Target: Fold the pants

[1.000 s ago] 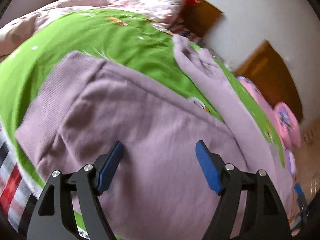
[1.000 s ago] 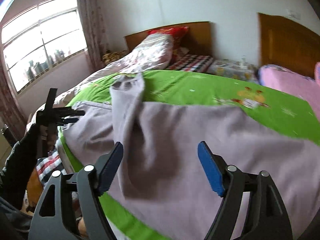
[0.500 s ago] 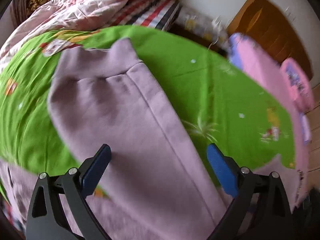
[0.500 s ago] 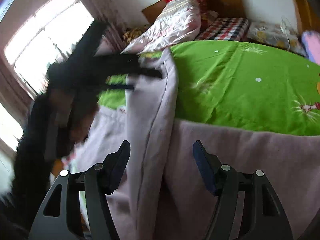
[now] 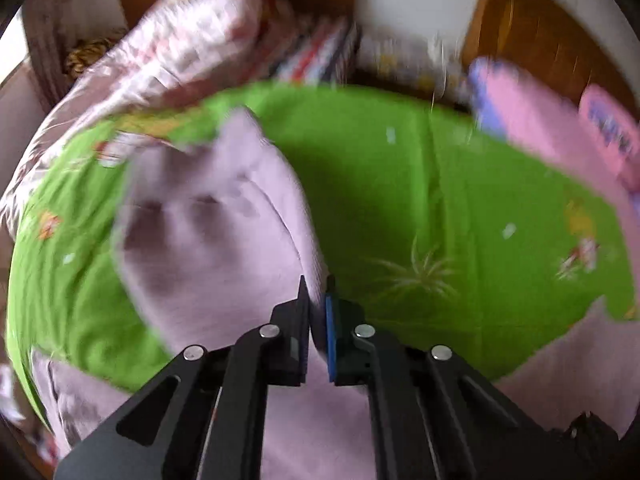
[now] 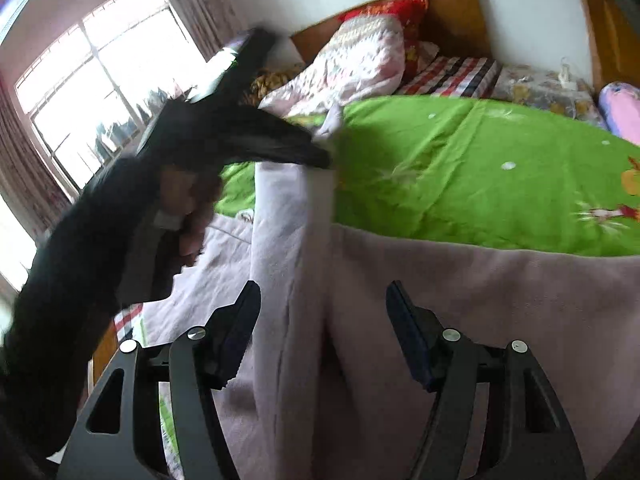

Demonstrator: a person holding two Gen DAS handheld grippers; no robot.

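Lilac pants (image 5: 216, 248) leg lengthwise away up bed, left gripper (image 5: 318, 312) apparently closing on its edge, right gripper (image 6: 320, 320) wide.

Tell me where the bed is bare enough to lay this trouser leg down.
Free: the green sheet between the pants and the checked bedding by the headboard. Crowded: the rumpled quilt toward the window, and the pink bedding at the far side.

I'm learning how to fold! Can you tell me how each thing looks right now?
Pants: spread on the bed, one leg lifted and pulled across.
Left gripper: jaws closing, pinching the leg's edge.
Right gripper: open, cloth between its jaws, not squeezed.
Green cover: flat on the bed.
Pink quilt: bunched near the headboard.
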